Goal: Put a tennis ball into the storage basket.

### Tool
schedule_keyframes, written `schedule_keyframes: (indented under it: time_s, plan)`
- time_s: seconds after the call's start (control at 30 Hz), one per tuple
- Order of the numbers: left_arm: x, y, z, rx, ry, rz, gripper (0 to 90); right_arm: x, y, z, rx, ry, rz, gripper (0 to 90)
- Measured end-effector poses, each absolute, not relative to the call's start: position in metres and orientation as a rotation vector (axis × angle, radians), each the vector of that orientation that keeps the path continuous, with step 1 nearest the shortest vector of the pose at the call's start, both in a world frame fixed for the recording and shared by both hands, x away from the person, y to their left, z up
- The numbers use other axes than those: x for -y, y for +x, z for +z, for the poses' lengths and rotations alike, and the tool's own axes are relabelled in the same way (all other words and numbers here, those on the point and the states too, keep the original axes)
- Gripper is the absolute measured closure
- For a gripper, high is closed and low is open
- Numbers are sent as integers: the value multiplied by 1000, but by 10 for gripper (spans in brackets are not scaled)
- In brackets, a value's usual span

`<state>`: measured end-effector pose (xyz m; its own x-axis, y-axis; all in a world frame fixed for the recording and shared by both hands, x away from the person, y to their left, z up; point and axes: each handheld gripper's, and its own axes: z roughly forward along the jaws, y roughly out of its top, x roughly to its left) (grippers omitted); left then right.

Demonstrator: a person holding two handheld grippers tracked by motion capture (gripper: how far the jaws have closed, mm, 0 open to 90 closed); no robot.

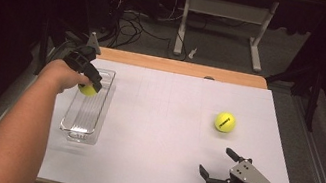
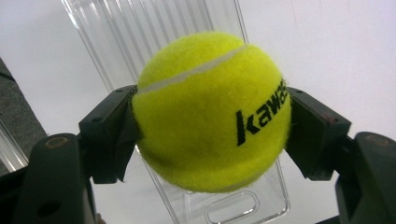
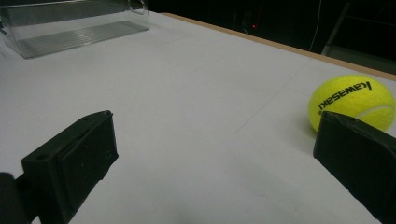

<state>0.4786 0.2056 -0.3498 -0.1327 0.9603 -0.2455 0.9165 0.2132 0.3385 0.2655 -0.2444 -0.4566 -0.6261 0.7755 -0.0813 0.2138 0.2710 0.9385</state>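
Left hand-held gripper (image 1: pixel 87 83): I clamp one tennis ball (image 2: pixel 212 112) directly above the clear tray (image 1: pixel 104 104); lower before releasing. Right hand-held gripper (image 1: pixel 219 163): jaws apart, second ball (image 1: pixel 225 122) just ahead on the bench (image 1: pixel 160 121).

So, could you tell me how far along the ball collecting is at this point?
Nothing lies in the clear tray yet. In hand: the left gripper is clamped on one tennis ball, held over the tray. Left: release it there, then fetch the second ball, which sits on the table beyond the open right gripper.
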Motion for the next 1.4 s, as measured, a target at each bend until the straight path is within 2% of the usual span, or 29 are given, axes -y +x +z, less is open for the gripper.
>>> schedule_keyframes:
  time_s: [0.7,1.4]
  plan:
    - [-195,490,-380,-2146,1821,115,265,243,267,-459,-2023,884,1347,4]
    - [-199,491,-388,-2175,1778,122,263,242,267,-459,-2025,883,1341,4]
